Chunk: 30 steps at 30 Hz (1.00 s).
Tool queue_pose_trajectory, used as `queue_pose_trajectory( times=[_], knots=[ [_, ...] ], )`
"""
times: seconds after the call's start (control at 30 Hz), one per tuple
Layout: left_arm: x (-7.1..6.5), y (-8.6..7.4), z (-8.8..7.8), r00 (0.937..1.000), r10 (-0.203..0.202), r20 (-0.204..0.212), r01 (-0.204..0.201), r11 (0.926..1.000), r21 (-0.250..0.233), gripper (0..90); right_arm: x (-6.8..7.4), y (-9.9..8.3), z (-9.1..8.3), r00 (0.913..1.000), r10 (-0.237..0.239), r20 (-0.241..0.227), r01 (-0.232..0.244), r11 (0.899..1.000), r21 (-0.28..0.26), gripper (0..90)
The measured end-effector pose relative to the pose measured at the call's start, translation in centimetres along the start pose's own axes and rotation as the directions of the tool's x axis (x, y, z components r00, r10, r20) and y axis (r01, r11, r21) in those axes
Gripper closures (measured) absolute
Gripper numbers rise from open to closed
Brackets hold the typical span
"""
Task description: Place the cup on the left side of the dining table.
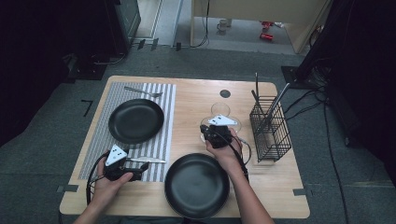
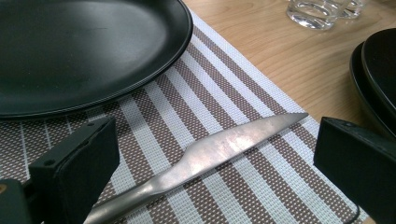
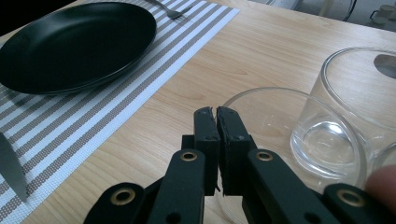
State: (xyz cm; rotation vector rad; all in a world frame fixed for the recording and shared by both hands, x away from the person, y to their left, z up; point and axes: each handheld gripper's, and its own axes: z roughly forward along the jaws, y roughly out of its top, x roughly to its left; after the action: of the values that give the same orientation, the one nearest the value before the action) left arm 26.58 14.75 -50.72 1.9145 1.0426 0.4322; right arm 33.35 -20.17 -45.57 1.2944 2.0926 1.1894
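On striped placemat (image 2: pixel 224 84), near edge: knife (image 2: pixel 219 151) flat, blade toward wood, between wide-open jaws of left gripper (image 2: pixel 215 163), untouched. Black plate (image 1: pixel 136 120) beyond on same mat, fork (image 1: pixel 142 91) at far end. Right gripper (image 3: pixel 215 122) pinched shut on rim of near glass (image 3: pixel 275 116); second glass (image 3: pixel 355 93) just beside. Bare-table plate (image 1: pixel 196 185) close to person.

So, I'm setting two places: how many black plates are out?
2: one black plate on the striped placemat, one bare on the wood table near the front edge.
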Motion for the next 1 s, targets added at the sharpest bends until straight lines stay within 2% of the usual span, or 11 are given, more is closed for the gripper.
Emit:
queue_pose_trajectory(
  times=[0.07,0.2,0.47,0.57,0.6,0.63,0.73,0.77,0.8,0.93,1.0],
  knots=[
    [-0.2,0.0,0.0,0.9997,0.020,-0.012,-0.020,0.9998,0.000,0.4,0.1,0.0,0.0,0.9999,0.000,-0.010,0.000,1.000,0.002,89.0],
    [-0.3,0.0,0.1,0.9997,0.025,-0.005,-0.025,0.9997,0.002,0.4,0.5,-0.1,-0.2,0.9989,-0.014,-0.044,0.015,1.000,0.008,88.9],
    [-0.1,0.0,0.0,1.0000,0.005,0.001,-0.005,1.0000,-0.001,0.4,1.1,-0.5,-0.6,0.9961,-0.008,-0.088,0.009,1.000,0.011,87.7],
    [-0.1,0.0,0.0,1.0000,0.005,0.002,-0.005,1.0000,-0.001,0.4,1.6,-0.6,-0.9,0.9938,-0.027,-0.108,0.028,1.000,0.013,83.4],
    [-0.2,0.0,0.0,1.0000,0.006,0.003,-0.006,1.0000,-0.001,0.4,1.7,-0.4,-1.3,0.9957,-0.045,-0.081,0.044,0.999,-0.019,72.2],
    [-0.2,0.0,0.0,1.0000,0.006,0.003,-0.006,1.0000,-0.001,0.4,1.7,-0.4,-1.3,0.9957,-0.045,-0.081,0.044,0.999,-0.019,72.2],
    [-0.2,0.0,-0.1,1.0000,0.008,0.006,-0.007,1.0000,-0.005,0.4,1.1,0.1,-2.1,0.9993,-0.030,-0.021,0.029,0.997,-0.073,53.7],
    [-0.1,0.1,-0.1,0.9999,0.007,0.007,-0.007,1.0000,-0.005,0.4,0.6,0.3,-2.3,0.9998,-0.016,0.009,0.017,0.997,-0.081,36.2],
    [-0.1,0.1,-0.1,0.9999,0.008,0.008,-0.008,1.0000,-0.005,0.4,0.4,0.4,-2.3,0.9994,-0.019,0.028,0.020,0.997,-0.069,28.9],
    [-0.1,0.0,-0.1,0.9999,0.008,0.011,-0.008,1.0000,-0.003,0.4,0.4,0.2,-2.0,0.9984,-0.043,0.037,0.044,0.999,-0.028,15.4],
    [-0.1,0.0,-0.1,0.9999,0.010,0.011,-0.010,1.0000,-0.002,0.4,0.4,-0.1,-1.2,0.9962,-0.058,0.065,0.057,0.998,0.011,14.2]
  ],
)
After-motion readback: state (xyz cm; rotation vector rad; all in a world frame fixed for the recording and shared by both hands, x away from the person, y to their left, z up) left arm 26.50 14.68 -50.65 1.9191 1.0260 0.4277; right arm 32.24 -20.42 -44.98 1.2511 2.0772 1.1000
